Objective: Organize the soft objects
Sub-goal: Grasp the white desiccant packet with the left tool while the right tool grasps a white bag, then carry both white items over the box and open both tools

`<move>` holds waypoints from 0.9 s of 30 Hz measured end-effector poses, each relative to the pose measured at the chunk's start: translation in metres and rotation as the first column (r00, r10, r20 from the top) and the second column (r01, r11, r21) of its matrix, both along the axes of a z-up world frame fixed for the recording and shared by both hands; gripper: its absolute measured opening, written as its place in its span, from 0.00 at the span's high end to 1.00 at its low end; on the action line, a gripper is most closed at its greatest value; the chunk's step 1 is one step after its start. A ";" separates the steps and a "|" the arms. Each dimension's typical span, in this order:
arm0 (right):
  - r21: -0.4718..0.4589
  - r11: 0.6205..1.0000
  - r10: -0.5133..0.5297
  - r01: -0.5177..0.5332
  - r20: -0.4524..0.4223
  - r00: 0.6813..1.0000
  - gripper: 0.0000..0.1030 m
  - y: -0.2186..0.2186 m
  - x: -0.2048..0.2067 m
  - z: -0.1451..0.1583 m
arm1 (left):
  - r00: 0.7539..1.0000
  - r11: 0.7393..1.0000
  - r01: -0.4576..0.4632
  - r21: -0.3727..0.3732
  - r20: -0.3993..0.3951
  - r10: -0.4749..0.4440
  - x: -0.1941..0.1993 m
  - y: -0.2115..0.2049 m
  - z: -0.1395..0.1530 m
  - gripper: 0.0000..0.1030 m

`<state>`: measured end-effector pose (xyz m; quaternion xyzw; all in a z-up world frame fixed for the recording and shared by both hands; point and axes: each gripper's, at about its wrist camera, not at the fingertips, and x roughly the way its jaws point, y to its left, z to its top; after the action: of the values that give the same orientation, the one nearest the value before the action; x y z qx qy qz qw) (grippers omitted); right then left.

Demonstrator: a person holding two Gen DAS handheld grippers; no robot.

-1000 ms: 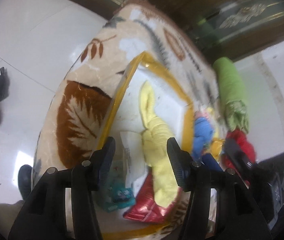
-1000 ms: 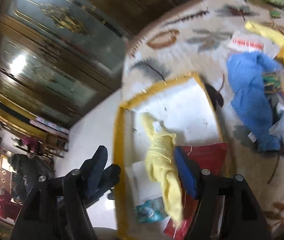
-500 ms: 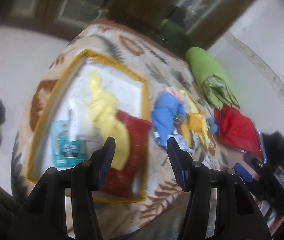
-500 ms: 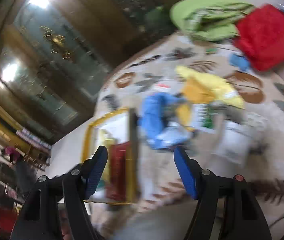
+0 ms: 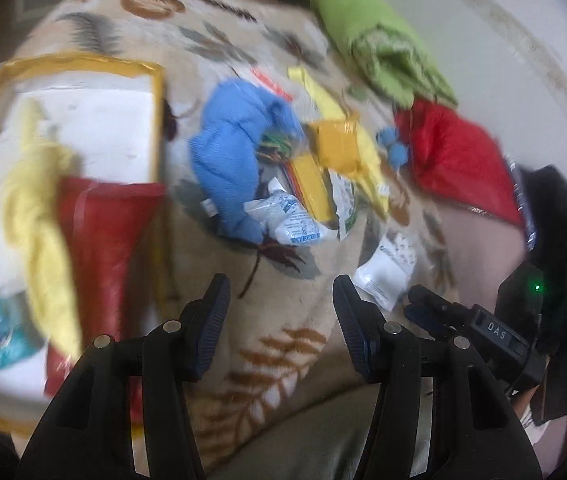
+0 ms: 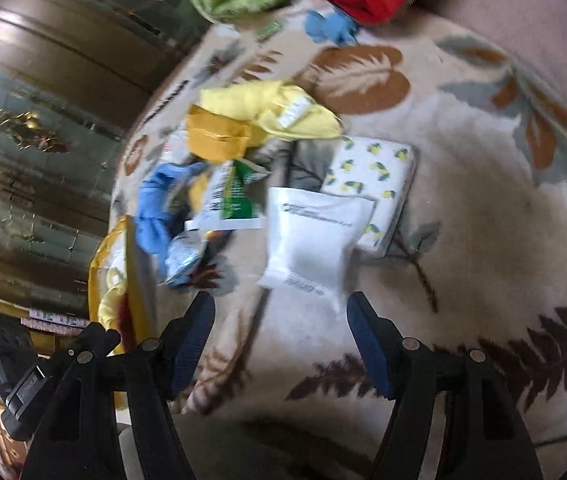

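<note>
leaf-print blanket, white pouch before right tool

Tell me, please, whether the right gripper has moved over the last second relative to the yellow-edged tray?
Yes. The right gripper swung away from the yellow-edged tray, now at the view's left edge, and hangs open over the white pouch on the leaf-patterned blanket.

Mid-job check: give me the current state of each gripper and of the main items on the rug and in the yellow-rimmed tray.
left gripper: open, empty, above the rug.
right gripper: open, empty, just short of the white pouch.
white pouch: flat on the rug, partly over the lemon-print pack.
blue cloth: crumpled on the rug.
yellow cloth: strung out in the tray.
red bag: lying in the tray, beside the yellow cloth.
green fabric: bunched.
</note>
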<state>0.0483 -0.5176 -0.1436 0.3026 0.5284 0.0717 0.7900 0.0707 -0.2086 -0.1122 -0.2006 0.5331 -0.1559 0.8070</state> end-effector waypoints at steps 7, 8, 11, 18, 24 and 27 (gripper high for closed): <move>0.051 0.998 -0.029 0.032 -0.058 0.998 0.46 -0.008 0.023 -0.023 | 0.993 0.999 0.010 -0.050 -0.119 -0.016 0.056 -0.020 -0.030 0.48; 0.041 0.999 -0.025 0.027 -0.067 0.997 0.50 -0.006 0.026 -0.026 | 0.988 0.999 -0.014 -0.044 -0.154 0.007 0.069 -0.023 -0.037 0.48; 0.016 1.000 -0.025 0.026 -0.079 0.997 0.66 -0.005 0.029 -0.027 | 0.974 1.000 -0.026 0.003 -0.226 0.026 0.093 -0.035 -0.055 0.48; 0.026 0.999 0.020 -0.019 -0.042 0.999 0.91 -0.001 0.019 -0.017 | 0.988 0.999 0.006 0.048 -0.155 0.002 0.073 -0.041 -0.053 0.73; 0.022 0.998 0.062 -0.063 0.039 0.997 0.93 0.011 0.003 0.012 | 0.996 0.983 -0.043 -0.179 -0.083 0.028 0.020 0.013 -0.013 0.73; 0.035 0.993 0.111 -0.115 0.097 0.989 0.93 0.030 -0.003 0.042 | 0.997 0.975 -0.077 -0.210 -0.038 0.071 -0.009 0.047 0.014 0.73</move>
<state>0.0449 -0.4877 -0.1017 0.2845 0.5052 0.1413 0.8024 0.0619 -0.1621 -0.0980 -0.3074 0.5179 -0.1784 0.7782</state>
